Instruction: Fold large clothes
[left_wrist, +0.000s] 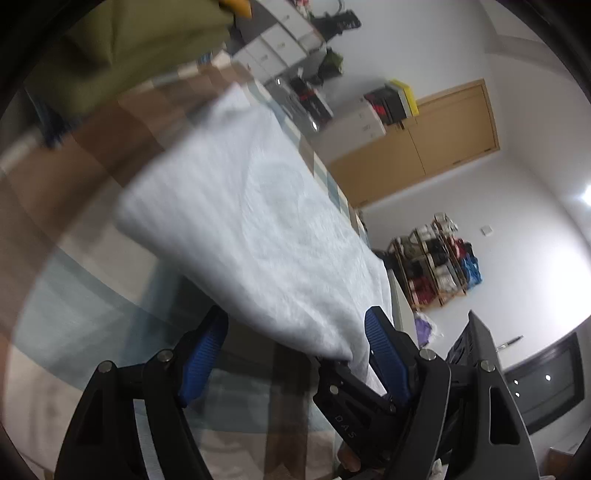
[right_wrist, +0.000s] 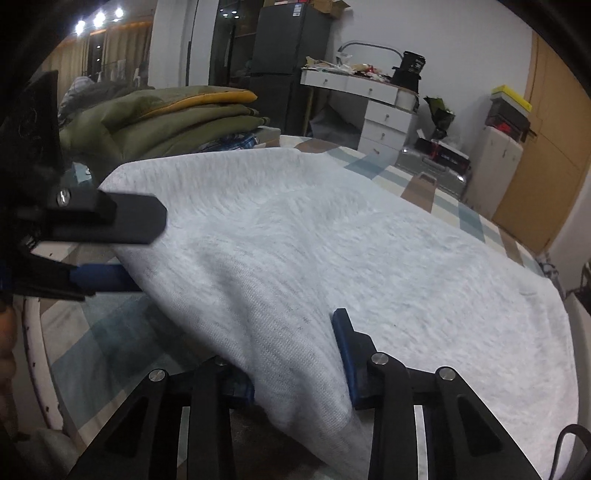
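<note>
A light grey garment (right_wrist: 332, 229) lies spread over a checked bedcover (right_wrist: 443, 206). My right gripper (right_wrist: 291, 354) sits at the garment's near edge. A raised fold of the cloth is pinched between its blue pads (right_wrist: 345, 347). To the left, my left gripper (right_wrist: 147, 254) stands open around the garment's corner, one finger above the cloth and one below. In the left wrist view the left gripper (left_wrist: 295, 317) is wide open. The grey garment (left_wrist: 258, 206) hangs between its fingers and brushes only the right pad (left_wrist: 384, 350).
A stack of folded olive-green coats (right_wrist: 166, 118) with an orange lining sits at the back left of the bed. White drawers (right_wrist: 384, 122), a wooden wardrobe (left_wrist: 443, 140) and a clothes shelf (left_wrist: 436, 266) line the walls. The bed's white rim (right_wrist: 33, 350) runs along the left.
</note>
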